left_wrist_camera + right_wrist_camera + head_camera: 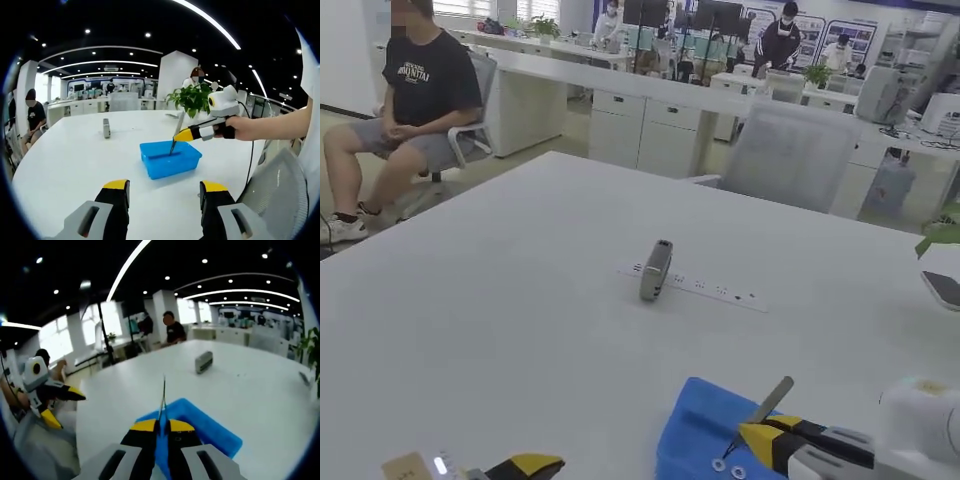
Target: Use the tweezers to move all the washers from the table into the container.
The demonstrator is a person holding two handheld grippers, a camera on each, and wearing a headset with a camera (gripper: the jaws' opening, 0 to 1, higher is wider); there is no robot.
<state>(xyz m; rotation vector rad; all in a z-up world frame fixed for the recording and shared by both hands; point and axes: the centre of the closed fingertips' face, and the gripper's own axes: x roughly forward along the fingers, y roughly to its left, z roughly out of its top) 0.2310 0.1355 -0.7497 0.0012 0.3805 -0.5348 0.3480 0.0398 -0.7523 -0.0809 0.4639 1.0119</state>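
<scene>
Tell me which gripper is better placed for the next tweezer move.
Right. The right gripper is shut on the tweezers, and their tips sit over the blue container. The left gripper is open, holds nothing, and hangs well apart from the container.

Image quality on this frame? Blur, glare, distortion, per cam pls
Head view: even, soft lighting, faint shadows on the white table; washers tiny and fuzzy. Left gripper view: strong fisheye, ceiling light strips bow into arcs; blue container fairly crisp. Right gripper view: softest, smeared throughout; tweezers read as a thin line; bright windows blown out.
</scene>
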